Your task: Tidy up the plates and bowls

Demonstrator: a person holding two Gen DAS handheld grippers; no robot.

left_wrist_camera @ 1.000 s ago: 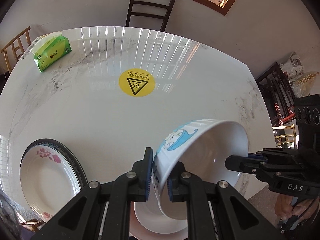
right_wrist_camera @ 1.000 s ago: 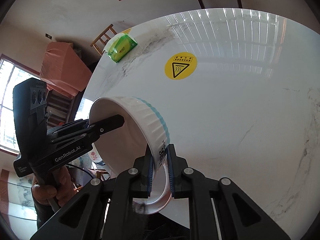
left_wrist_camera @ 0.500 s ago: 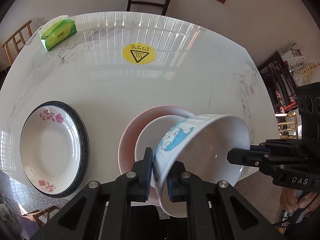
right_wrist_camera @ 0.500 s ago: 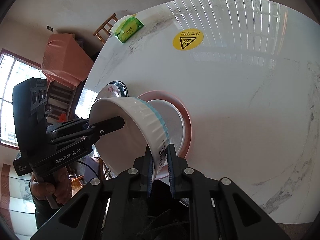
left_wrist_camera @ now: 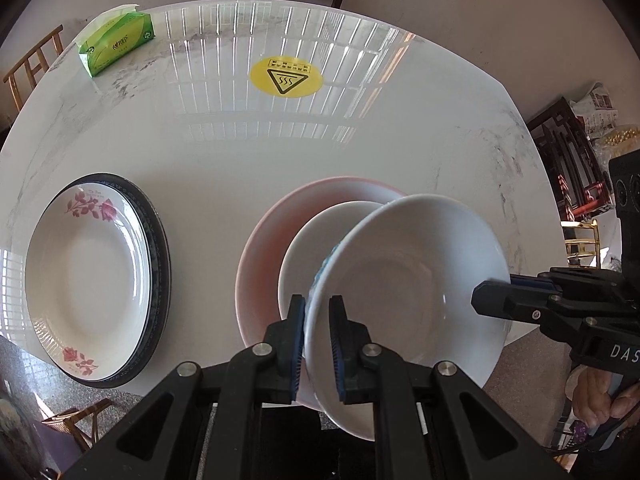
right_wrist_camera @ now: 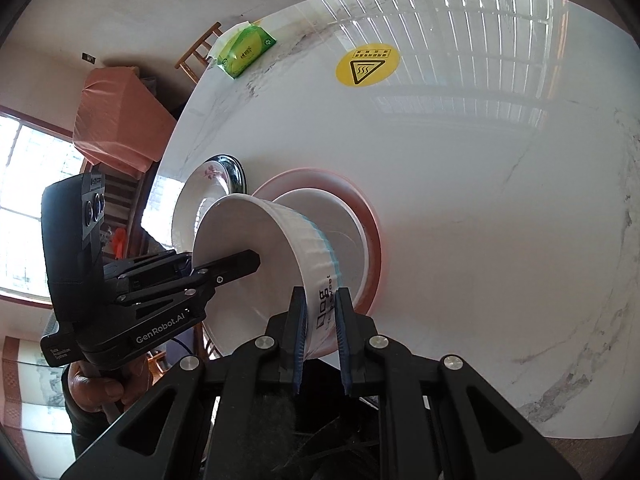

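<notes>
Both grippers hold one white ribbed bowl with a blue band (left_wrist_camera: 408, 280) by opposite sides of its rim. My left gripper (left_wrist_camera: 317, 344) is shut on the rim nearest its camera. My right gripper (right_wrist_camera: 321, 336) is shut on the opposite rim of this bowl (right_wrist_camera: 256, 248). The bowl is tilted above a smaller white bowl (left_wrist_camera: 316, 240) that sits inside a pink bowl (left_wrist_camera: 264, 256) on the marble table (left_wrist_camera: 240, 152). At the left, a white rose-patterned plate (left_wrist_camera: 88, 276) lies on a dark-rimmed plate (left_wrist_camera: 160, 248).
A green tissue pack (left_wrist_camera: 116, 42) lies at the far left of the table and a yellow warning sticker (left_wrist_camera: 285, 77) near its middle. Chairs stand around the table; the near edge runs just under the stacks.
Both grippers have moved back toward the near table edge with the bowl, and the bowl has tipped so its opening faces the left camera; the stacked bowls and plates came into view.
</notes>
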